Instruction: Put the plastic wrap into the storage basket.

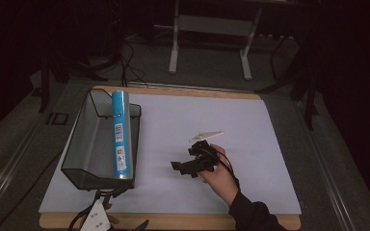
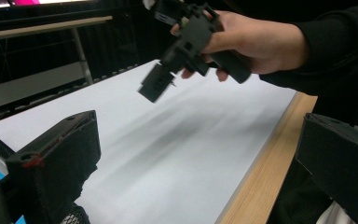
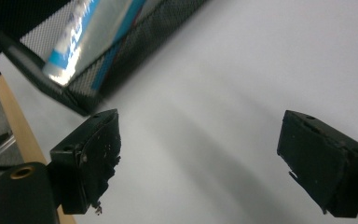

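A blue tube (image 1: 120,134) lies lengthwise along the right side of a black mesh basket (image 1: 77,144) at the left of the white mat (image 1: 250,125). A hand holds my right gripper (image 1: 182,163) above the middle of the mat, pointing left toward the basket. In the right gripper view its jaws stand open (image 3: 205,163) over bare mat, with the basket (image 3: 135,46) and the tube (image 3: 81,35) farther off. My left gripper (image 1: 125,208) sits at the near edge beside the basket's front corner. Its jaws are wide open (image 2: 196,158) and hold nothing. The right gripper (image 2: 156,86) shows ahead of it.
The mat lies on a wooden board (image 1: 197,222) whose near edge runs under my left gripper. A metal table frame (image 1: 212,29) stands on the floor behind the board, with cables (image 1: 125,62) at the back left. The person's dark sleeve (image 1: 250,214) comes in at bottom right.
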The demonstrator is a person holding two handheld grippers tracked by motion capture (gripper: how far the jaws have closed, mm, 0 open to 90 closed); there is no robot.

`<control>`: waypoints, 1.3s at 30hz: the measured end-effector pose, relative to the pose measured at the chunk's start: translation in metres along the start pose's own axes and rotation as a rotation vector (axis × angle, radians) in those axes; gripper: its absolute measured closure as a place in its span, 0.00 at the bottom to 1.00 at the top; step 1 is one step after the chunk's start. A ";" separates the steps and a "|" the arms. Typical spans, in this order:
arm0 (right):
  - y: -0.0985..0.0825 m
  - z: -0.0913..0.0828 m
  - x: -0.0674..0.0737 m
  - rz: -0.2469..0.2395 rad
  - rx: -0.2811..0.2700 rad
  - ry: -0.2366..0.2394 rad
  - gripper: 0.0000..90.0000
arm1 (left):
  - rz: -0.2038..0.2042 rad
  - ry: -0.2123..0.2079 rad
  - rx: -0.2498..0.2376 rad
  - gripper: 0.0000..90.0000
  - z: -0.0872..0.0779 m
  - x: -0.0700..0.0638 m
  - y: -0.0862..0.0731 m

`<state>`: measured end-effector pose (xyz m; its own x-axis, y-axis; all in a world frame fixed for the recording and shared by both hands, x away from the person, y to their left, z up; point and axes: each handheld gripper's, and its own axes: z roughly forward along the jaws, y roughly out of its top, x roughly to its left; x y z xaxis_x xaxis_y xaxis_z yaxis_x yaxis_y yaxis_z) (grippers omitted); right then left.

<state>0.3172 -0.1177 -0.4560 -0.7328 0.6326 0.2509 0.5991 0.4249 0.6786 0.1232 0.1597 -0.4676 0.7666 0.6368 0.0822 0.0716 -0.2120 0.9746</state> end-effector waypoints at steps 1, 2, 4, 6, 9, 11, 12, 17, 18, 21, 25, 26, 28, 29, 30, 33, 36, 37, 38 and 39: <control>-0.003 -0.001 -0.001 -0.002 0.006 -0.001 0.15 | 0.001 0.000 0.001 0.01 0.000 0.000 0.000; -0.007 -0.002 -0.002 -0.004 0.010 -0.007 0.15 | 0.002 0.000 0.001 0.01 0.000 0.000 0.000; -0.016 -0.006 -0.006 -0.009 0.003 -0.001 0.14 | 0.003 -0.001 0.000 0.01 0.000 -0.001 0.000; -0.023 -0.011 -0.010 -0.011 -0.021 -0.001 0.15 | 0.004 -0.003 0.000 0.01 0.000 -0.001 0.000; -0.032 -0.019 -0.016 0.003 -0.039 -0.006 0.15 | 0.004 -0.001 0.003 0.01 0.001 -0.001 0.000; -0.037 -0.024 -0.019 0.008 -0.043 -0.018 0.15 | 0.005 0.000 0.003 0.01 0.001 -0.001 0.000; -0.038 -0.026 -0.020 0.009 -0.044 -0.021 0.15 | 0.006 -0.001 0.003 0.01 0.001 -0.001 0.000; -0.048 -0.037 -0.024 0.019 -0.045 -0.038 0.15 | 0.007 -0.003 0.005 0.01 0.001 -0.001 0.000; -0.051 -0.039 -0.025 0.019 -0.046 -0.038 0.15 | 0.007 -0.004 0.005 0.01 0.002 -0.001 0.000; -0.056 -0.043 -0.026 0.017 -0.054 -0.043 0.15 | 0.007 -0.005 0.005 0.01 0.002 -0.002 0.000; -0.063 -0.048 -0.027 0.026 -0.060 -0.047 0.15 | 0.008 -0.006 0.007 0.01 0.002 -0.001 0.000; -0.064 -0.050 -0.028 0.025 -0.064 -0.048 0.15 | 0.009 -0.006 0.007 0.01 0.002 -0.001 0.000; -0.067 -0.053 -0.029 0.029 -0.077 -0.056 0.15 | 0.009 -0.008 0.010 0.01 0.002 -0.001 0.000; -0.068 -0.053 -0.030 0.031 -0.083 -0.057 0.15 | 0.010 -0.009 0.011 0.01 0.003 -0.001 0.000; -0.070 -0.053 -0.031 0.030 -0.089 -0.062 0.15 | 0.011 -0.009 0.012 0.01 0.003 -0.001 0.000; -0.074 -0.050 -0.035 0.019 -0.091 -0.077 0.15 | 0.012 -0.010 0.010 0.01 0.002 -0.001 0.000; -0.077 -0.046 -0.037 0.006 -0.095 -0.084 0.15 | 0.008 -0.009 0.010 0.01 0.002 0.000 0.000; -0.077 -0.045 -0.038 0.009 -0.093 -0.083 0.15 | 0.009 -0.008 0.012 0.01 0.001 0.000 0.000; -0.077 -0.044 -0.038 0.008 -0.095 -0.081 0.15 | 0.009 -0.007 0.014 0.01 0.001 0.001 0.000; -0.077 -0.044 -0.038 0.006 -0.097 -0.084 0.15 | 0.008 -0.006 0.014 0.01 0.001 0.001 0.000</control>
<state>0.2853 -0.2030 -0.4876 -0.6970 0.6889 0.1990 0.5664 0.3587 0.7420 0.1247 0.1598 -0.4679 0.7708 0.6309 0.0884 0.0749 -0.2275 0.9709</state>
